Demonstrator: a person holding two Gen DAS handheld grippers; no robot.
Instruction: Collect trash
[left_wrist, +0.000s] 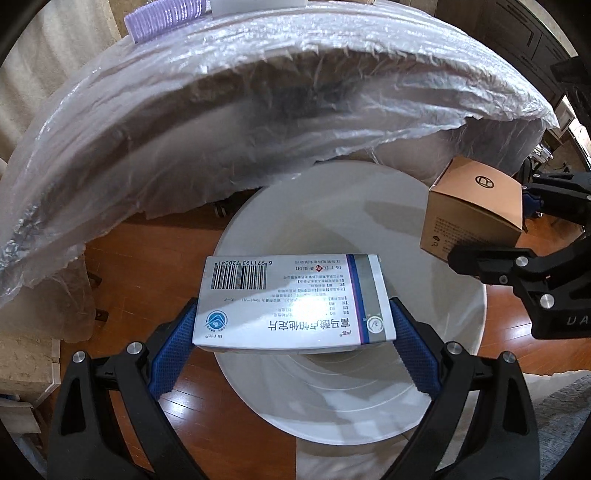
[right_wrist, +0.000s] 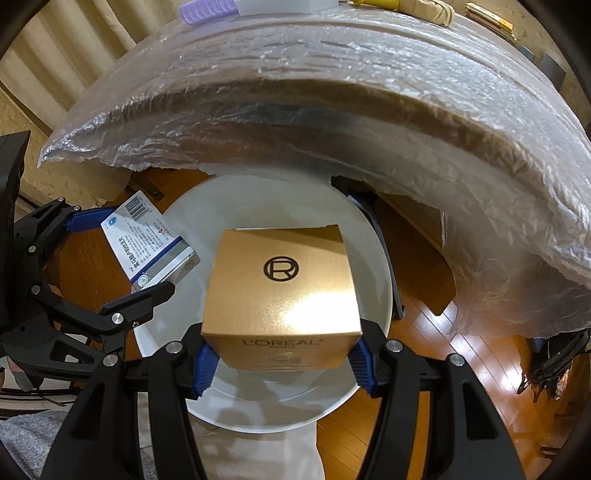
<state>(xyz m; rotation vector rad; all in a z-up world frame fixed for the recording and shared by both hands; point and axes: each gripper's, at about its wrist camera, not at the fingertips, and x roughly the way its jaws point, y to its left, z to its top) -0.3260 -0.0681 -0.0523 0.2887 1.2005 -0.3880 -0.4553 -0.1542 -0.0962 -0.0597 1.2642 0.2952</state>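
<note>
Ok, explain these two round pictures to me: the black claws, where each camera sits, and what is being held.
The black claws are hand-held grippers, one in each of a person's hands, not a robot arm. A wide-angle camera sits on each and looks along its two fingers, so the pictures bulge.

The left camera's picture shows the left gripper, its blue pads clamped on a white medicine box. The right camera's picture shows the right gripper clamped on a gold L'Oreal box. Each gripper also appears at the edge of the other's picture.

Both boxes are above a white round bin standing on a wooden floor. Behind it is a table wrapped in clear plastic.
</note>
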